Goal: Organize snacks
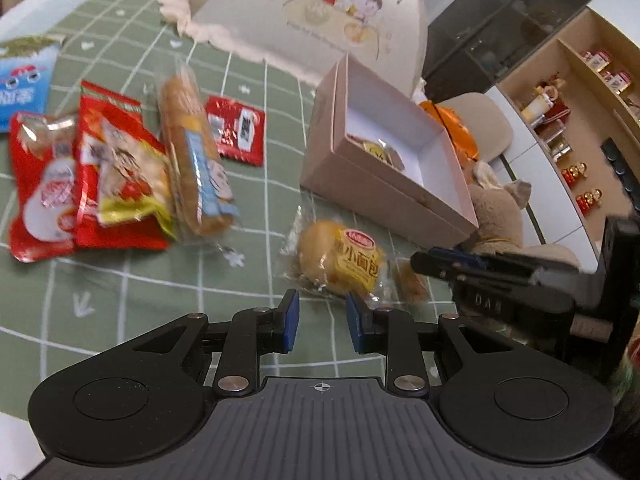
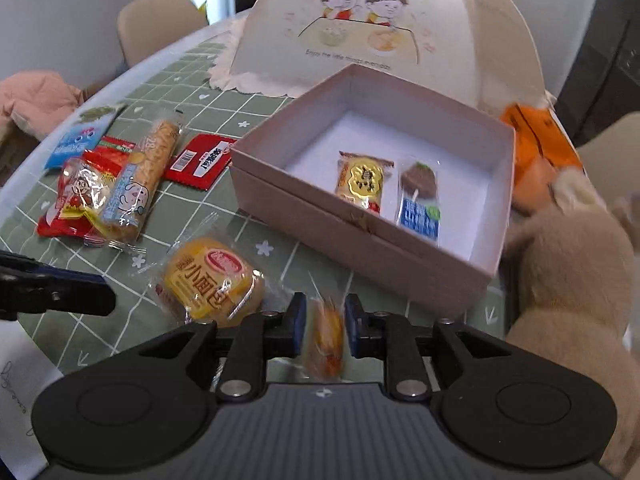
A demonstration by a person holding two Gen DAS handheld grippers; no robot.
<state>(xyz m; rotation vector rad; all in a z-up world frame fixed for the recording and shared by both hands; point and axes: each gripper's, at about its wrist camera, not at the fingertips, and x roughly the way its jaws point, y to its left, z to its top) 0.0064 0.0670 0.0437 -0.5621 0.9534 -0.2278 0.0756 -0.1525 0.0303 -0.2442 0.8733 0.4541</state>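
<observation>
A pink open box (image 2: 360, 220) (image 1: 372, 196) stands on the green checked cloth and holds a yellow-gold snack (image 2: 360, 182) and a wrapped lollipop (image 2: 420, 196). A small yellow bread pack (image 1: 340, 258) (image 2: 214, 280) lies in front of the box. My left gripper (image 1: 322, 318) is open and empty, just short of that bread. My right gripper (image 2: 325, 320) has a small orange wrapped snack (image 2: 325, 338) (image 1: 412, 282) between its blue pads; there are gaps at both sides. A pile of red packs (image 1: 80, 176) (image 2: 80, 196) and a long bread stick pack (image 1: 192, 160) (image 2: 140, 176) lies at the left.
A white food-cover dome (image 2: 380, 28) (image 1: 320, 12) stands behind the box. A plush toy (image 2: 568, 288) (image 1: 496, 212) and an orange bag (image 2: 536, 148) sit right of the box. A blue pack (image 1: 24, 80) and a red sachet (image 1: 238, 130) lie at the left.
</observation>
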